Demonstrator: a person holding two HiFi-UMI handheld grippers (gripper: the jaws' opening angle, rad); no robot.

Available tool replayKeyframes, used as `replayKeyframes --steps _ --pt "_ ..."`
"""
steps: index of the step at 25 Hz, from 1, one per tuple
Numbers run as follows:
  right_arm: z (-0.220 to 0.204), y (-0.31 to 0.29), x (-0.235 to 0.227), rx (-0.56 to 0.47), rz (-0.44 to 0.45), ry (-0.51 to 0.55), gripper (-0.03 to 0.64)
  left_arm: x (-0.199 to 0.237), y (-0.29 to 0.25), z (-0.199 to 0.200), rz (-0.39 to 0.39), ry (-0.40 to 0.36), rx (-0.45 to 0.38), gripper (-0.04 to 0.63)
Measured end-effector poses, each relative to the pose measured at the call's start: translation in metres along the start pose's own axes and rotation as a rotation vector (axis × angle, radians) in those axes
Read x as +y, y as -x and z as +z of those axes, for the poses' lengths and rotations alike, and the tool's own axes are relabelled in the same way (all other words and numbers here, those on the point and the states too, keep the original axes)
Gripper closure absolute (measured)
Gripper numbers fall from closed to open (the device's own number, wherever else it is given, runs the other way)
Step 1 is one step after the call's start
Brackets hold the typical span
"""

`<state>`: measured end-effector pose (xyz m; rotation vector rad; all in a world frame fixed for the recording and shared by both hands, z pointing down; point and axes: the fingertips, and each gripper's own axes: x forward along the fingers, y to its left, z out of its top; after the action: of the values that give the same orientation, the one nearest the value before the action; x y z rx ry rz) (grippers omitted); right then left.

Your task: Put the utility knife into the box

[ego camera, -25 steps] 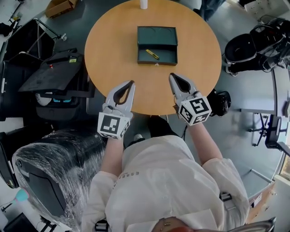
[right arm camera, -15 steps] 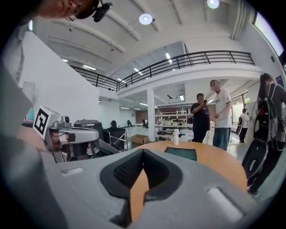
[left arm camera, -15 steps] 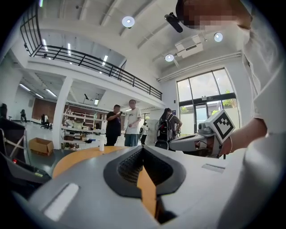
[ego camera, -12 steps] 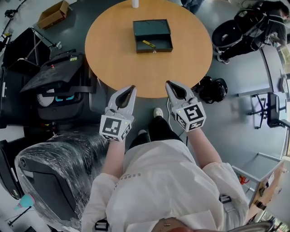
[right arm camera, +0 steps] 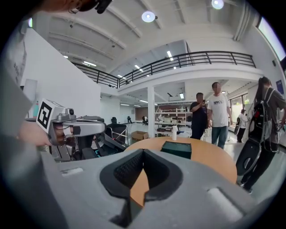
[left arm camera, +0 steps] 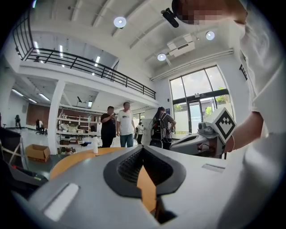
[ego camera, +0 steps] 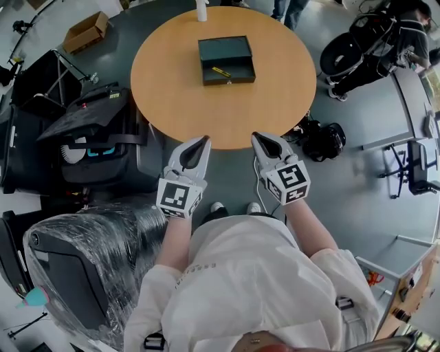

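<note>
The yellow utility knife (ego camera: 221,71) already lies inside the dark green box (ego camera: 227,45), in the nearer, tray half, slanted with one end toward 10 o'clock and the other toward 4 o'clock. The box sits open on the round table (ego camera: 172,89), toward the tabletop's 12 o'clock side as seen from the person, with its lid laid back beyond the tray. A white bottle (ego camera: 201,10) stands past it at the table's far rim, around 11 o'clock from the box.

The left gripper (ego camera: 204,139) and the right gripper (ego camera: 256,137) hang side by side at the table's 6 o'clock edge, well apart from the box. Each has its jaws brought together at the tips with nothing between them; only the orange tabletop shows through the gap behind the pads in each gripper view.

Judging by how things lie, the placing step is done and the tools are clear of the work. What may be left is shutting the lid, if that is wanted: it would call for reaching back toward 12 o'clock and tipping the lid forward without knocking the knife out of the tray
</note>
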<state>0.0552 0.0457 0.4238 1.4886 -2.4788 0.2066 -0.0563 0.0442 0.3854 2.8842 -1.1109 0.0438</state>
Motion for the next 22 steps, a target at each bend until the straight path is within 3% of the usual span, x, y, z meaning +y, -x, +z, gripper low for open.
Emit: replayKeyframes --steps 10,22 --pt "0.006 0.030 -0.017 -0.025 0.062 0.015 0.624 -0.038 -0.013 0.008 0.019 0.017 -0.012 0.580" --pt "0.018 0.044 -0.018 -0.076 0.082 0.006 0.624 -0.047 -0.012 0.012 0.056 0.020 -0.020 0.580"
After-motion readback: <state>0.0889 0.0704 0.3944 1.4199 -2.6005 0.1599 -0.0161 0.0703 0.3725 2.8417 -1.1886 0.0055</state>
